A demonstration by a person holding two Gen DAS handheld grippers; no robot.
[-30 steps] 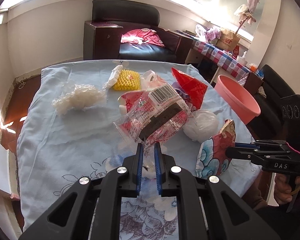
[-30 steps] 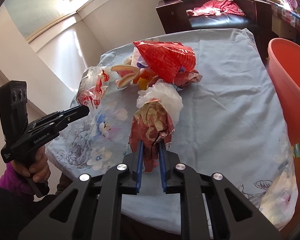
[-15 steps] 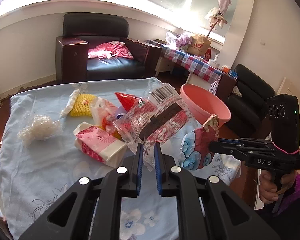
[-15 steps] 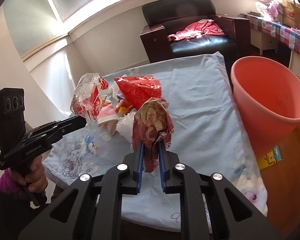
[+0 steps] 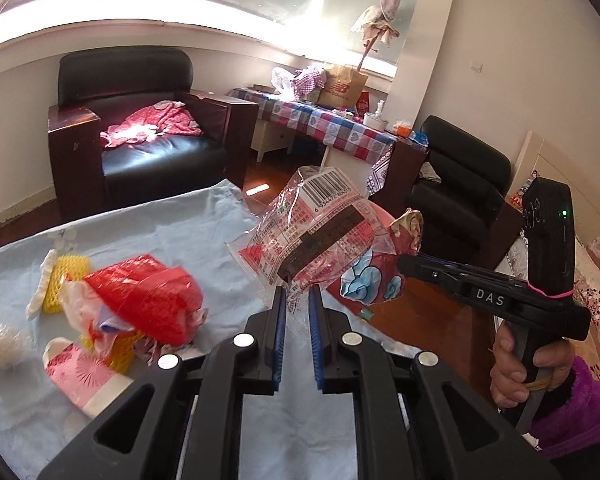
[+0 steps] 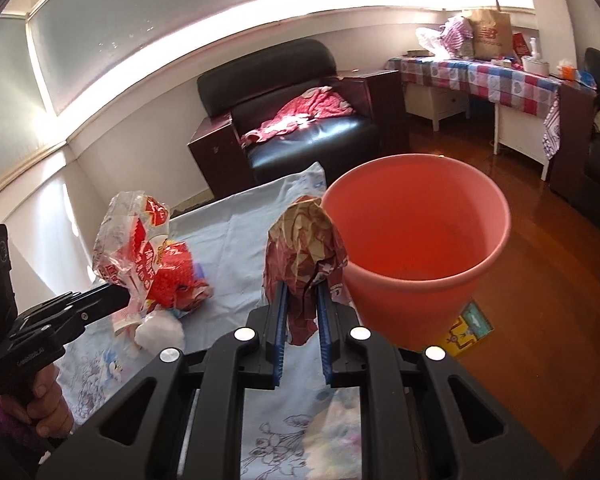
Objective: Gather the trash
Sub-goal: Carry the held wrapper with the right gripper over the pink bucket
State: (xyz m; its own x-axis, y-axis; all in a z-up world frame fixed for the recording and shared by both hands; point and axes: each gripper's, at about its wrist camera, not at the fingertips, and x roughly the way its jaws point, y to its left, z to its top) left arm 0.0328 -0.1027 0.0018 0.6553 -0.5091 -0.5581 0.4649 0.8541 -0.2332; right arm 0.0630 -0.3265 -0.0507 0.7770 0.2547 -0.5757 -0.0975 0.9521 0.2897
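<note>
Pink bucket (image 6: 420,256) is your landmark: your right gripper (image 6: 302,308) is pinching a crumpled maroon wrapper (image 6: 304,248) just beside its rim, while your left gripper (image 5: 298,304) is clamping a clear barcoded wrapper (image 5: 316,236) nearby.

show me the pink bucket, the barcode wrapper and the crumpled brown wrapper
pink bucket (image 6: 496,204), right wrist view, on its far rim
barcode wrapper (image 5: 312,236), left wrist view, on its printed middle
crumpled brown wrapper (image 6: 304,240), right wrist view, on its crumpled middle
</note>
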